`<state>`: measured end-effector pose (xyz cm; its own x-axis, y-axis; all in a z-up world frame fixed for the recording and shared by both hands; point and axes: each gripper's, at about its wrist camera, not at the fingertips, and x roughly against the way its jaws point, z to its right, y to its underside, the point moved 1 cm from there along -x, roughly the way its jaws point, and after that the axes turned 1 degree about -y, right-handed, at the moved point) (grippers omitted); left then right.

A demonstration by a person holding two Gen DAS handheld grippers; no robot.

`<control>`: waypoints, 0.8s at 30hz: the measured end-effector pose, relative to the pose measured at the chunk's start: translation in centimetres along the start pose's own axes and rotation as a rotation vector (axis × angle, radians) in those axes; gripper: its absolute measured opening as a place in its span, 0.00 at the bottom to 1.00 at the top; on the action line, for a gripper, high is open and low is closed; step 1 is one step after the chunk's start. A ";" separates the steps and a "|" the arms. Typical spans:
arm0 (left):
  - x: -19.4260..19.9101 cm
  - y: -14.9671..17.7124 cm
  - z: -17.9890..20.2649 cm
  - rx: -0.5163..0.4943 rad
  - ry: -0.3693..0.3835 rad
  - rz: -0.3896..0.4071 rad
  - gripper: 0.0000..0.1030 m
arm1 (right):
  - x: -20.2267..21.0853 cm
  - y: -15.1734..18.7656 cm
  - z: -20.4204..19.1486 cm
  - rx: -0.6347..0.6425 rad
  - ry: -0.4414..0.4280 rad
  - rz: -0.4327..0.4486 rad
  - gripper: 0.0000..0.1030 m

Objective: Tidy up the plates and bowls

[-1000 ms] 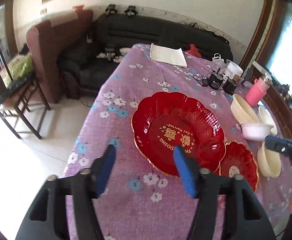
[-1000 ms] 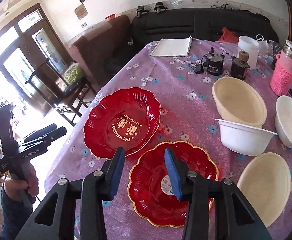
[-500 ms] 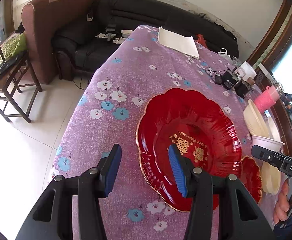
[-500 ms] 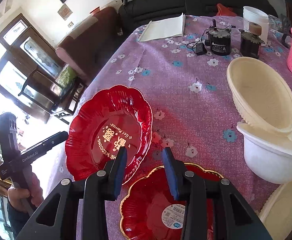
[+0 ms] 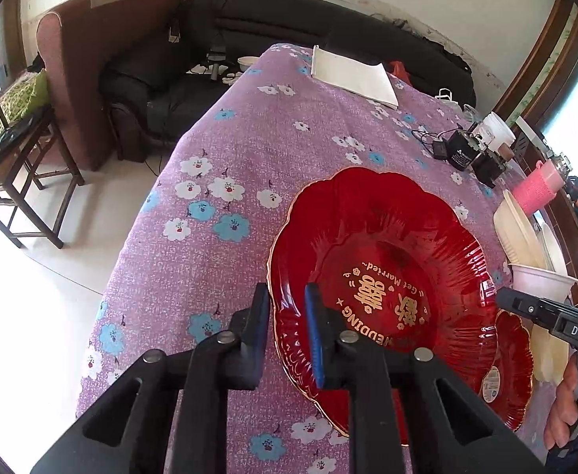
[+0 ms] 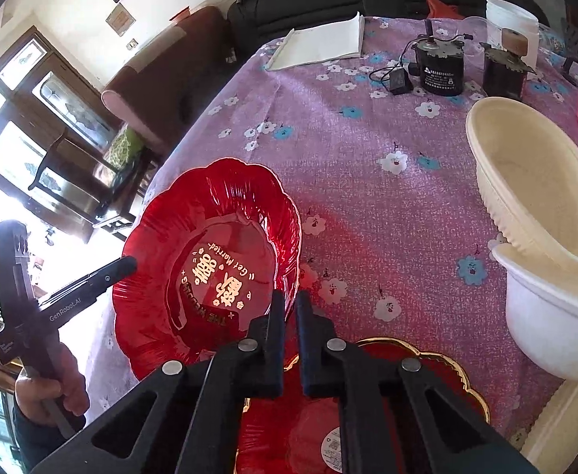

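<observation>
A large red plate point(image 5: 383, 276) with gold writing is held at both sides, tilted; it also shows in the right wrist view point(image 6: 209, 264). My left gripper point(image 5: 287, 308) is shut on its left rim. My right gripper point(image 6: 290, 308) is shut on its right rim. A smaller red plate point(image 6: 368, 414) lies under my right gripper; its edge shows in the left wrist view point(image 5: 514, 371). A cream bowl point(image 6: 533, 181) leans on a white bowl point(image 6: 557, 324) at the right.
The table has a purple flowered cloth point(image 6: 368, 150). A white notebook point(image 6: 320, 45), two black motors point(image 6: 441, 65), a white tub point(image 6: 512, 19) and a pink cup point(image 5: 537, 191) stand at the far end. A sofa point(image 5: 328, 31) and chairs lie beyond.
Both grippers moved in to the large red plate and closed on opposite rims. The plate's left side now appears lifted off the cloth.
</observation>
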<state>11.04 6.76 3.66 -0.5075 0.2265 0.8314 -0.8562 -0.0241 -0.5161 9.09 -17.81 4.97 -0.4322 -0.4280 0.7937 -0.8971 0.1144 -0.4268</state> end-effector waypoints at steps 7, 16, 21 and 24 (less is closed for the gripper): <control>1.6 1.5 -0.6 0.006 -0.005 0.019 0.17 | 0.6 1.0 -1.2 0.017 -0.005 0.010 0.07; 5.6 6.0 -2.4 0.025 -0.025 0.051 0.17 | 1.8 4.3 -3.9 0.074 -0.062 -0.003 0.07; 7.9 9.2 -3.3 0.046 -0.011 0.067 0.17 | 2.6 7.0 -5.1 0.103 -0.097 -0.021 0.07; 9.0 11.1 -3.8 0.063 -0.008 0.073 0.17 | 3.2 8.7 -5.7 0.120 -0.121 -0.025 0.07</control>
<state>-2.69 12.21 4.58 -0.5694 0.2138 0.7938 -0.8211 -0.1018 -0.5616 -0.61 -13.10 6.21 -0.3891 -0.5347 0.7501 -0.8869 -0.0025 -0.4619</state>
